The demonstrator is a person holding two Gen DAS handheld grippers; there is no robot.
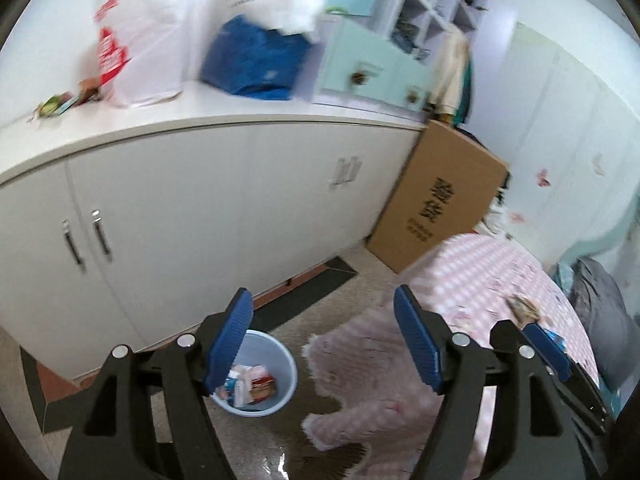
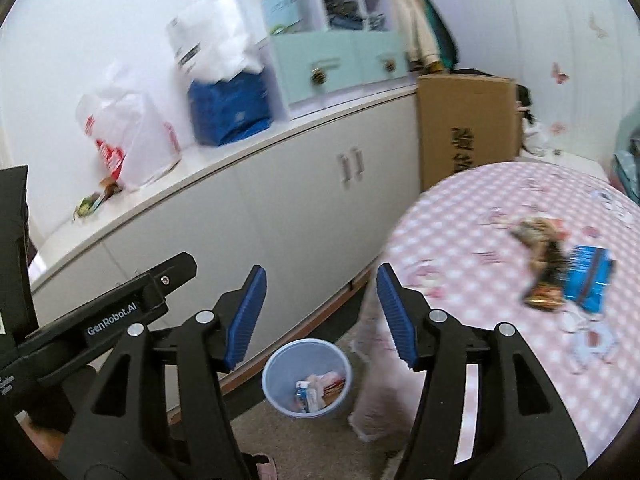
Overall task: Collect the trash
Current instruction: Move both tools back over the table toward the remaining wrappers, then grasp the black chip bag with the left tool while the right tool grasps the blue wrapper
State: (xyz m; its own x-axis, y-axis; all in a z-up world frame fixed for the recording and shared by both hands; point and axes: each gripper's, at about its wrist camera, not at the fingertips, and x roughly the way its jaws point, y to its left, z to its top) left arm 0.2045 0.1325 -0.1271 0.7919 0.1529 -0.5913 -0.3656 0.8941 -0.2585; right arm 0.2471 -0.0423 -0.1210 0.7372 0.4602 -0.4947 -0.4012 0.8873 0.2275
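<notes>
Both the left gripper (image 1: 324,340) and right gripper (image 2: 322,316) are released, nothing between their jaws. The light blue wastebasket (image 2: 276,376) stands on the floor beside the white cabinet (image 2: 280,208), holding wrappers (image 2: 320,394). More wrappers (image 2: 560,268) lie on the pink checked tablecloth (image 2: 480,240), near its right edge.

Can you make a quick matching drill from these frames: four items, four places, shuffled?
Items:
1. bin
2. snack wrappers
3. cardboard box
4. blue bag

Places:
A. on top of the white cabinet
B. on the pink checked tablecloth
C. on the floor, in front of the cabinet
D. standing at the cabinet's end, by the wall

Pairs: 1-C, 2-B, 3-D, 4-A
</notes>
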